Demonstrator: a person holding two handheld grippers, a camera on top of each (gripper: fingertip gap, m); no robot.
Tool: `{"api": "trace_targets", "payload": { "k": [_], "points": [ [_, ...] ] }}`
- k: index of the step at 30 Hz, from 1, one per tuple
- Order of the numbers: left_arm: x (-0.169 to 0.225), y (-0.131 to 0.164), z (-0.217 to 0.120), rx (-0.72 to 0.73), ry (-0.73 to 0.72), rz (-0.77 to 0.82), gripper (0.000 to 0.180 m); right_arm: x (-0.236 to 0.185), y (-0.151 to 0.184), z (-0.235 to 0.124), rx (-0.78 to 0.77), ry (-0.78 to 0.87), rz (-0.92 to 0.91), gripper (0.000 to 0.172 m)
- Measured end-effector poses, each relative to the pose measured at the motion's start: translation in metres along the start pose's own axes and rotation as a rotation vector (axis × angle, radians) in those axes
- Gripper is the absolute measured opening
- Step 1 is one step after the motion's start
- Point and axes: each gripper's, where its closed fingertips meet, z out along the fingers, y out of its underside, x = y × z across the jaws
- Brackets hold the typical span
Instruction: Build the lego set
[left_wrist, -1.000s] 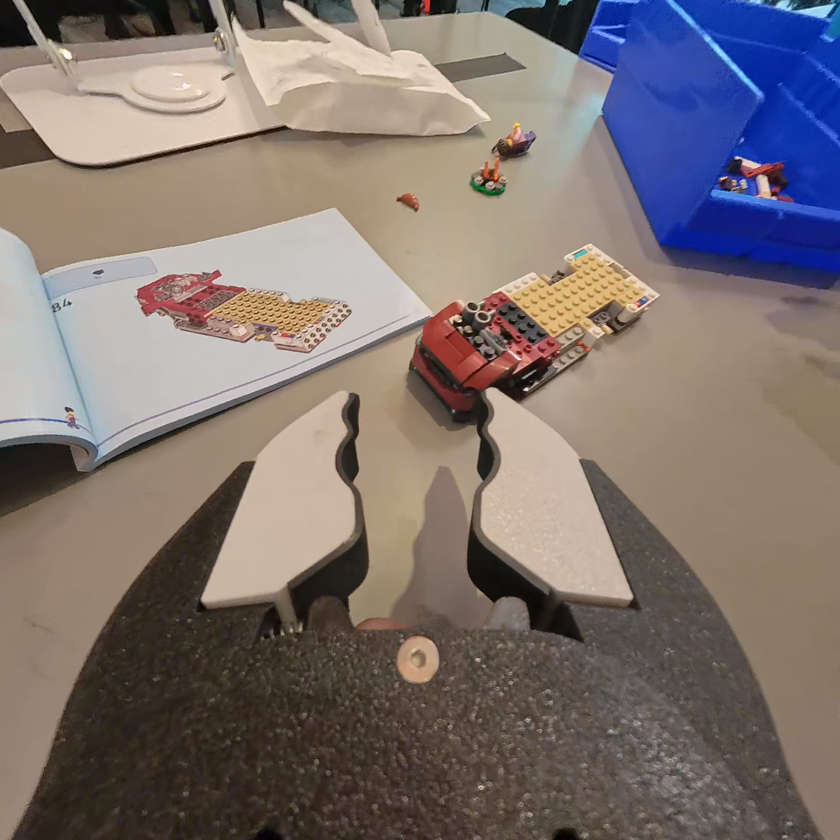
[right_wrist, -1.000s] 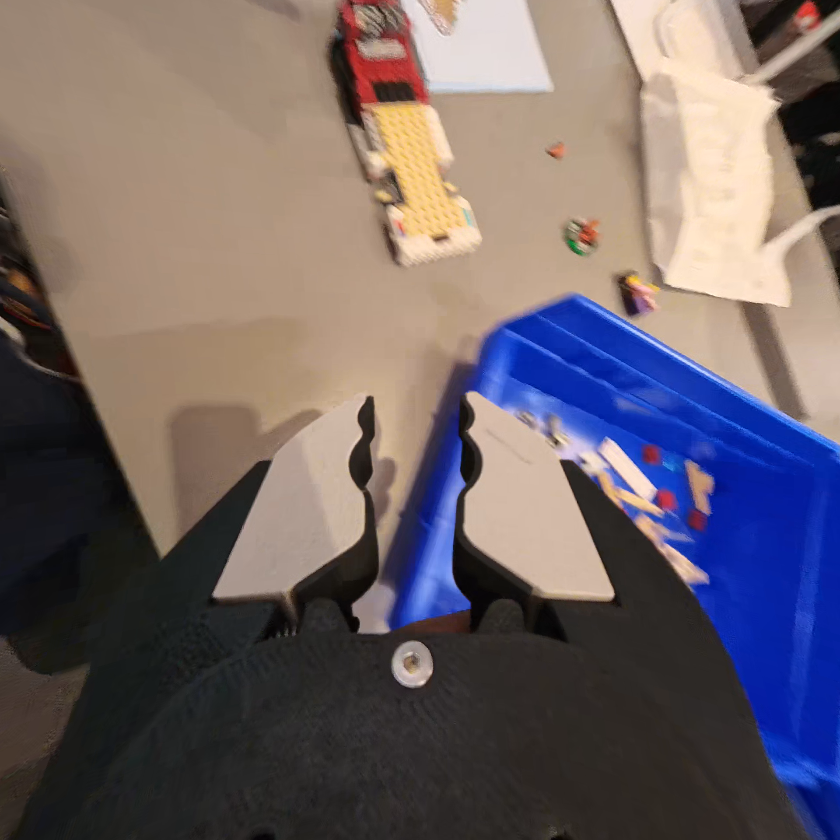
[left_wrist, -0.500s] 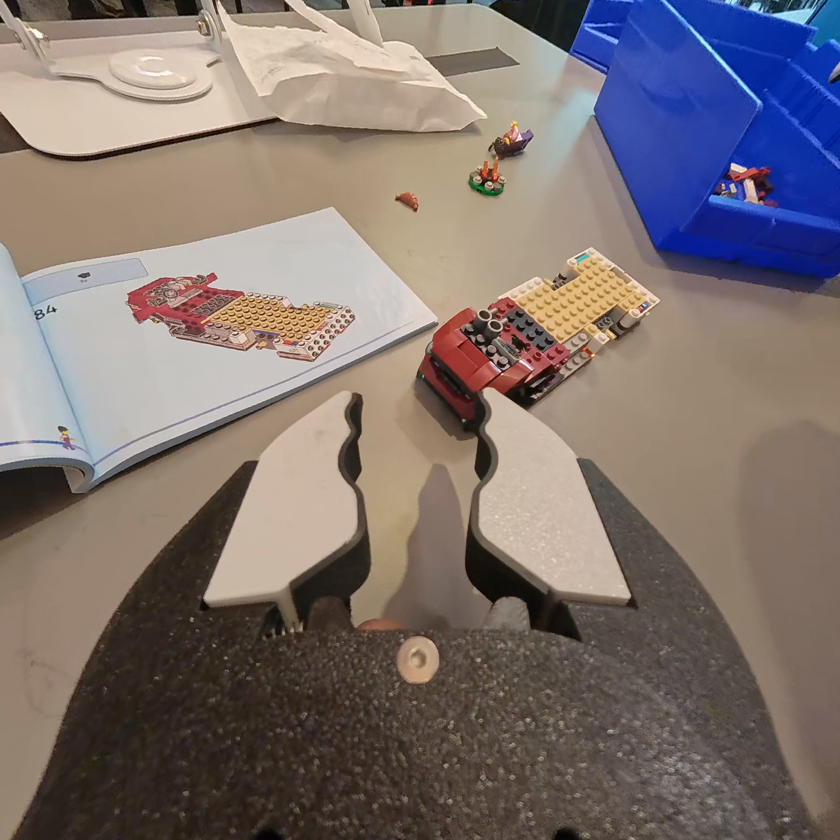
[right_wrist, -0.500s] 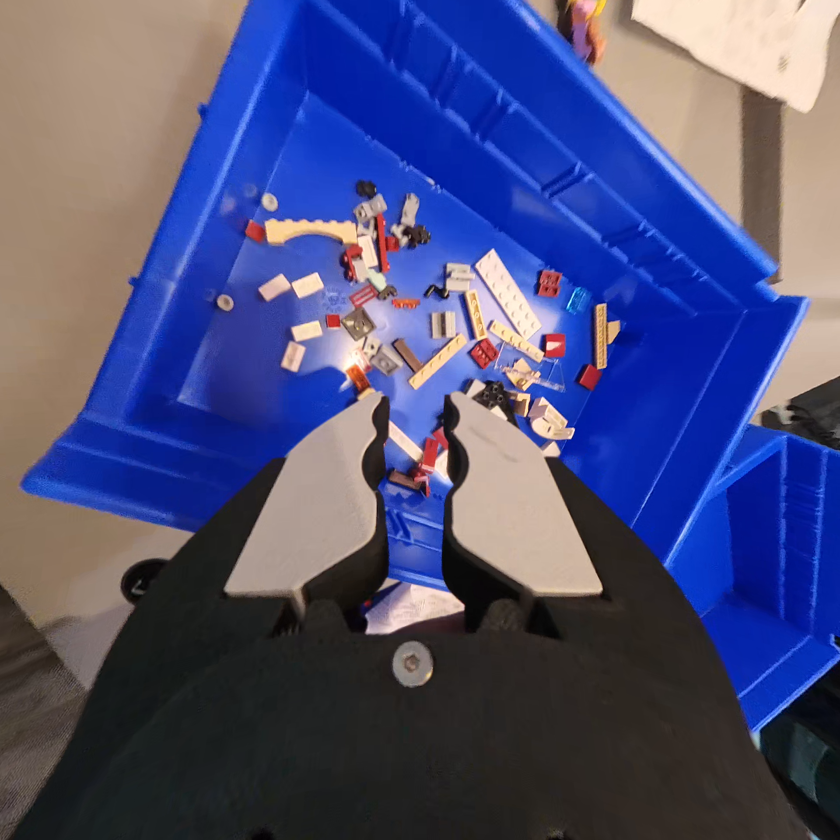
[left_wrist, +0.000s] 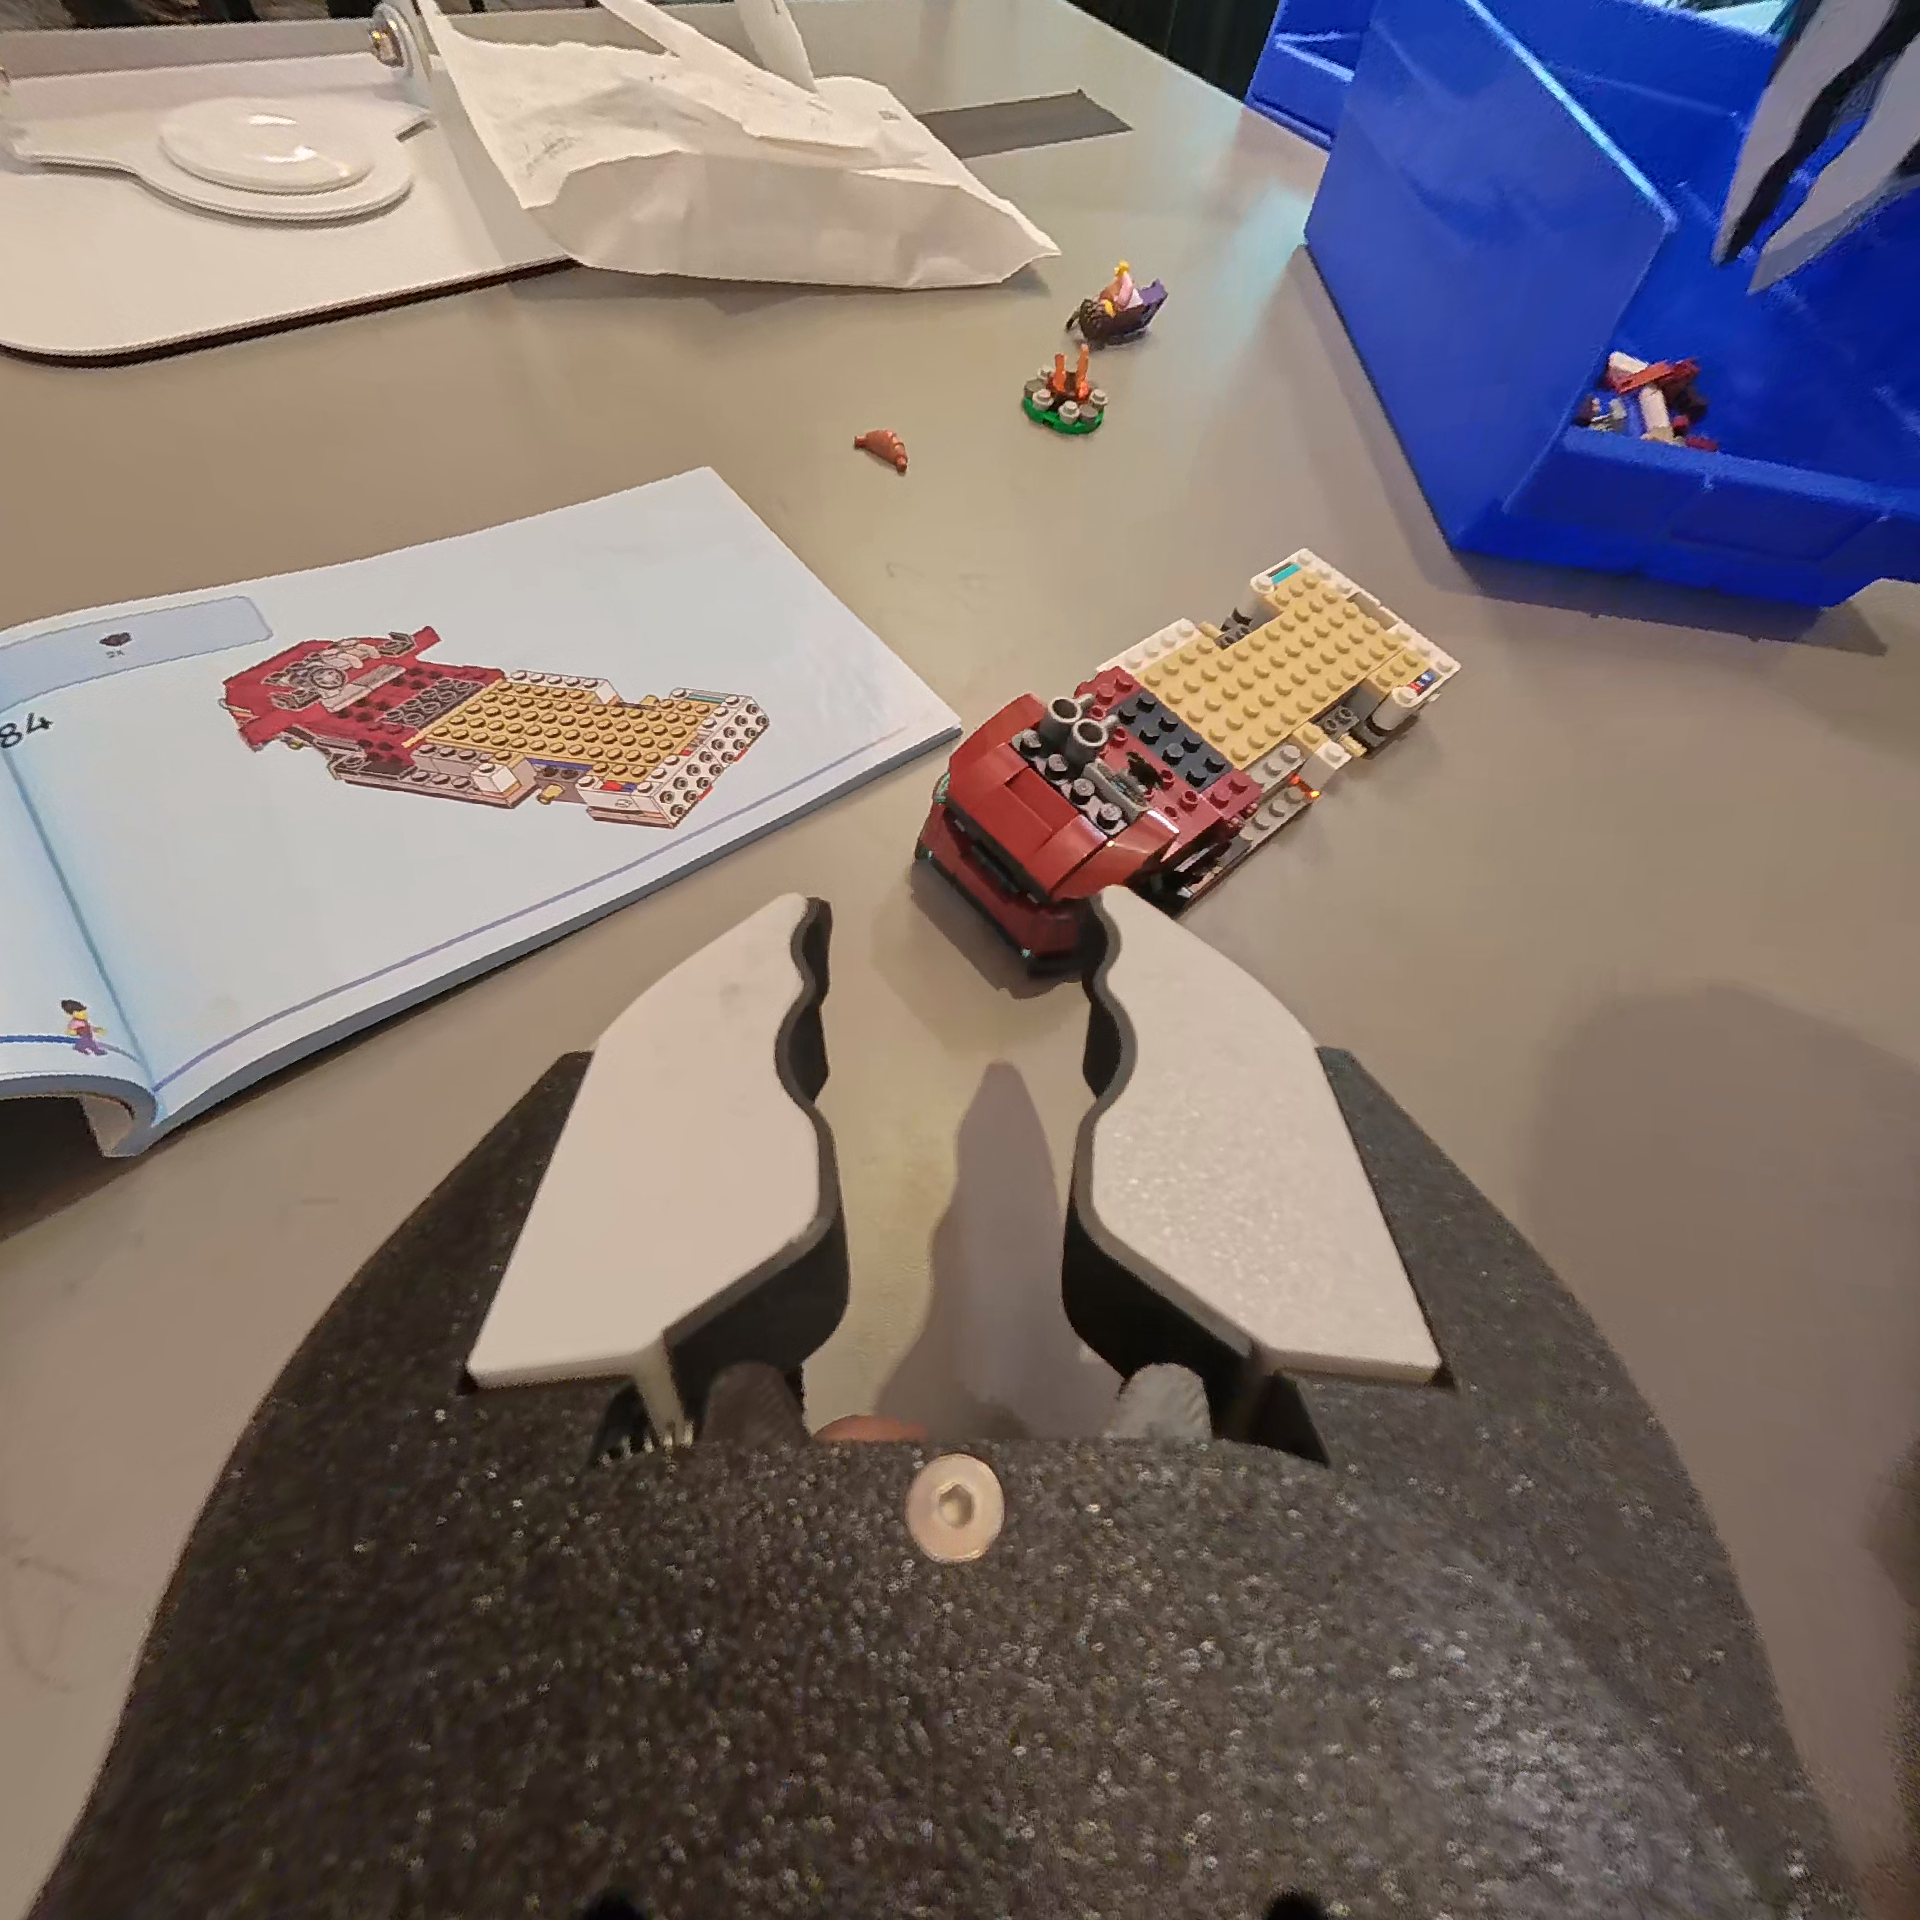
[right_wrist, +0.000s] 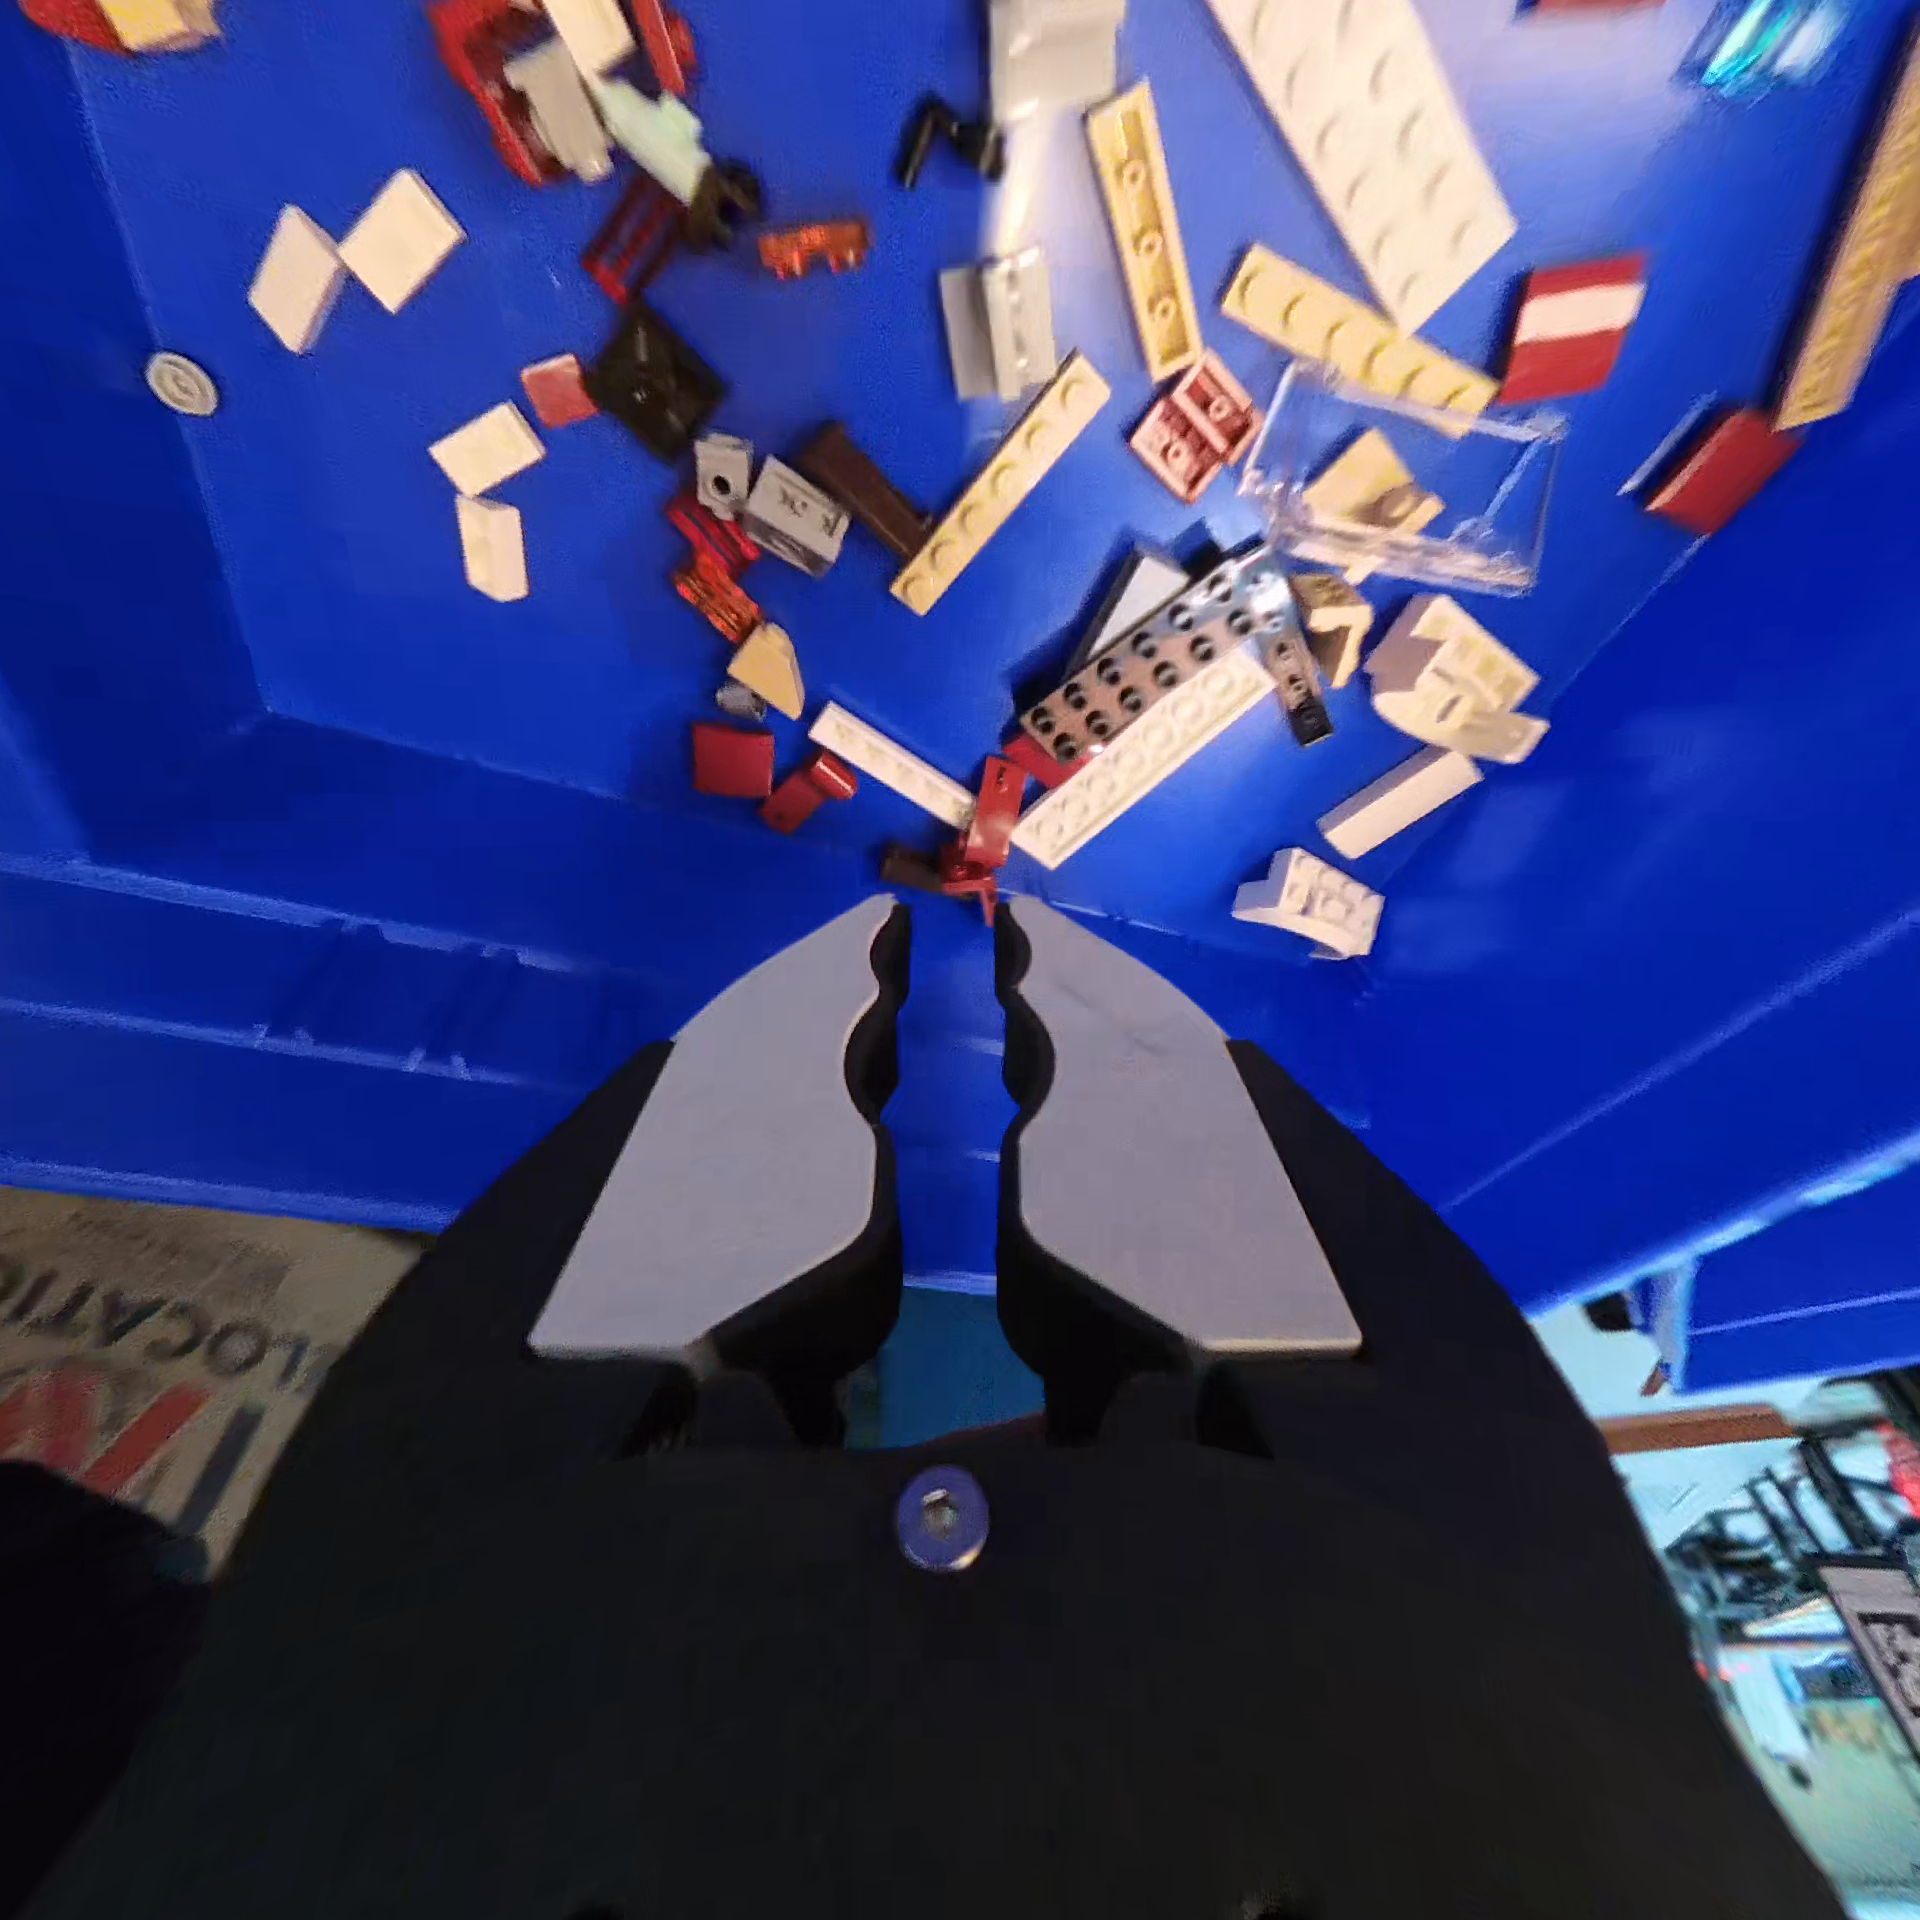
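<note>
Left gripper: the left gripper (left_wrist: 958, 920) is being held low over the grey table (left_wrist: 1558, 935) with its fingers spread; nothing is being gripped between them.
Nearest to left gripper: the dark-red front of a brick-built vehicle (left_wrist: 1174, 769) is being shown just beyond the right fingertip (left_wrist: 1127, 920); whether it is being touched cannot be told.
Vehicle: it is lying on the table, tan studded deck pointing away, just beside the open instruction booklet (left_wrist: 436, 748).
Right gripper: the right gripper (right_wrist: 948, 914) is being held inside the blue bin (right_wrist: 312, 987), fingers narrowly parted with a gap showing between them; nothing is being pinched.
Nearest to right gripper: a small red bracket piece (right_wrist: 982, 831) is lying just ahead of the tips, beside a white plate (right_wrist: 1143, 764) and a grey studded plate (right_wrist: 1153, 655).
Bin contents: loose white, tan, red and black pieces are being seen scattered over the bin floor.
Around: a white paper bag (left_wrist: 727, 156), a small green-based piece (left_wrist: 1062, 400) and a brown piece (left_wrist: 883, 447) are lying farther off on the table.
</note>
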Motion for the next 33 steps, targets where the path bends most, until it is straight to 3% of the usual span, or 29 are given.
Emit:
{"api": "trace_targets", "payload": {
  "k": [4,10,15,22,27,30,33],
  "points": [
    [0.003,-0.003,-0.004,0.033,0.055,-0.024,0.047,-0.003,0.008,0.019,-0.167,-0.113,0.022,0.022],
    [0.005,-0.01,-0.013,0.103,0.126,-0.073,0.047,0.008,0.014,0.039,-0.274,-0.142,0.078,0.023],
    [-0.002,-0.015,-0.022,0.164,0.173,-0.18,0.045,0.009,0.012,0.049,-0.312,-0.147,0.079,0.012],
    [-0.007,-0.017,-0.026,0.194,0.189,-0.231,0.043,0.006,0.011,0.036,-0.295,-0.112,0.087,0.012],
    [-0.006,-0.016,-0.026,0.183,0.182,-0.221,0.043,-0.012,-0.019,-0.007,-0.098,-0.045,0.064,0.012],
    [-0.008,-0.016,-0.026,0.189,0.18,-0.238,0.043,-0.052,-0.072,-0.052,0.18,-0.012,0.01,0.012],
    [-0.008,-0.015,-0.024,0.175,0.175,-0.233,0.043,-0.117,-0.127,-0.078,0.402,-0.079,-0.052,0.011]
  ]
}}
